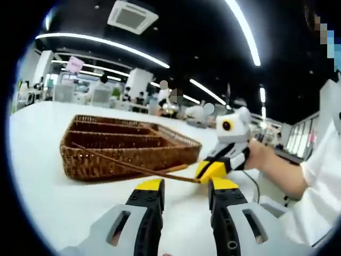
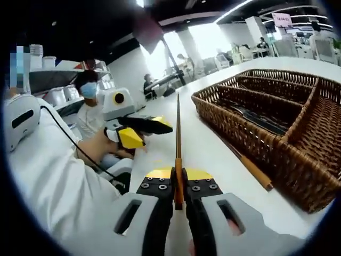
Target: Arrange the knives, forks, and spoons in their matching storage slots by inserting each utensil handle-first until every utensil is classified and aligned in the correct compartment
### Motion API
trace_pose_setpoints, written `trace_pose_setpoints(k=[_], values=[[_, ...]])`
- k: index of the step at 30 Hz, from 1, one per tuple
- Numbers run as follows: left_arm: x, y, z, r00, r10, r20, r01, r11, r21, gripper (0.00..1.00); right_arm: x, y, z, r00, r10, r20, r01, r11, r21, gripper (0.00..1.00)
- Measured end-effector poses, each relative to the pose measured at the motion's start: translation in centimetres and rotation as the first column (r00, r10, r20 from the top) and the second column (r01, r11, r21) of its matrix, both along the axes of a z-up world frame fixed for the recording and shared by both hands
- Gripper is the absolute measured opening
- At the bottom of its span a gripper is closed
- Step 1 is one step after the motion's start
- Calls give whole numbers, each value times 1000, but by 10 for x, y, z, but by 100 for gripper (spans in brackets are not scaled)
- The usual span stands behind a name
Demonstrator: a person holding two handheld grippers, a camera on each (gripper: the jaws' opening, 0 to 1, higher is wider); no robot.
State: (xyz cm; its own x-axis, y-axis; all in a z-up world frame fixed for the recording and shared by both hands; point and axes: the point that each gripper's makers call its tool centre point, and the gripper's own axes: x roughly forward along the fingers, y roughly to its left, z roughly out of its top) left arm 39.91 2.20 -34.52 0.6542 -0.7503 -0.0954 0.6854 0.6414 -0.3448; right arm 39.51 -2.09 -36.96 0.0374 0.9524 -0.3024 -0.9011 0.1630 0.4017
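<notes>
A brown wicker basket with long compartments stands on the white table. My right gripper is shut on the wooden handle of a slim utensil, whose thin end points away from it and crosses the basket's front wall in the left gripper view. My left gripper stands open with nothing between its jaws, a little short of the right one. A dark utensil lies in one compartment. Another wooden handle lies on the table against the basket's wall.
The white table stretches around the basket. The person's white sleeve and hand sit behind the left gripper. Other people, desks and shelves are far in the background.
</notes>
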Motion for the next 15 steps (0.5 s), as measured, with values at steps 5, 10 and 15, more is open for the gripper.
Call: trace_pose_setpoints(k=[5, 10, 15], values=[[3, -7, 10, 1000, -21, -14, 20, 998, -54, 27, -7, 2, 12, 999, 21, -31, -18, 996, 85, 5], [3, -11, 14, 998, -48, -40, 43, 992, -117, 14, -11, 4, 15, 999, 32, -38, -28, 994, 110, 5], [2, -10, 15, 997, -57, -58, 47, 985, -168, 5, -14, 5, 16, 998, 37, -43, -31, 992, 125, 5]])
